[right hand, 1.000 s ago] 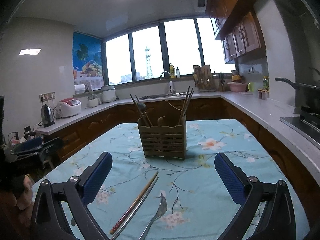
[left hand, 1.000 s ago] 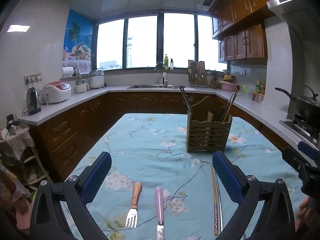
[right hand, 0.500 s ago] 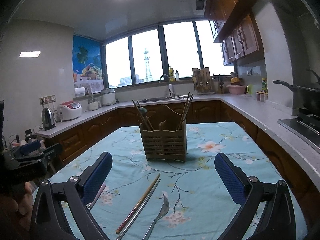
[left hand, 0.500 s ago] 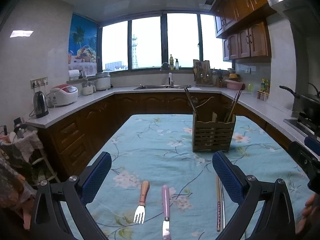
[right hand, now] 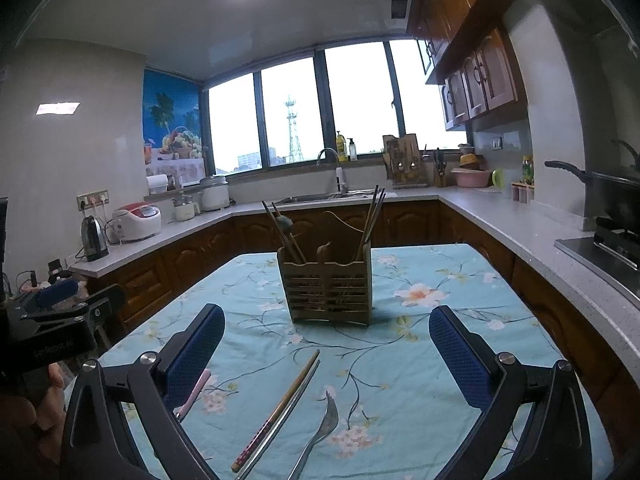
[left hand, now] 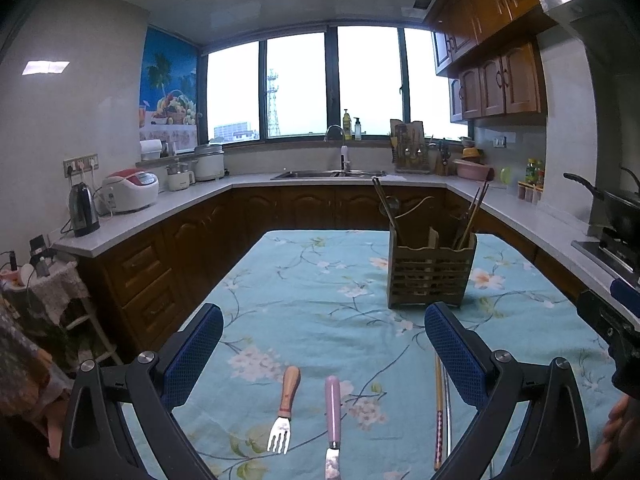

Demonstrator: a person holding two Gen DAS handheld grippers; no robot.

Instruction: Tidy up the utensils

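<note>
Both grippers hover above the desk point(left hand: 312, 280), fingers spread wide and holding nothing. Between the left gripper's point(left hand: 324, 344) fingers lie a fork point(left hand: 285, 412) and a knife point(left hand: 332, 420), its blade cut off below. Chopsticks point(right hand: 280, 404) and a steel fork point(right hand: 320, 436), handle cropped, lie before the right gripper point(right hand: 326, 344). The holder point(right hand: 328, 284) stands beyond; its contents are hard to identify.

Wood slatted caddy point(right hand: 328, 292), matt floral cloth point(left hand: 320, 304), shiny metal fork point(right hand: 320, 436), wood-handled fork point(left hand: 285, 412).
</note>
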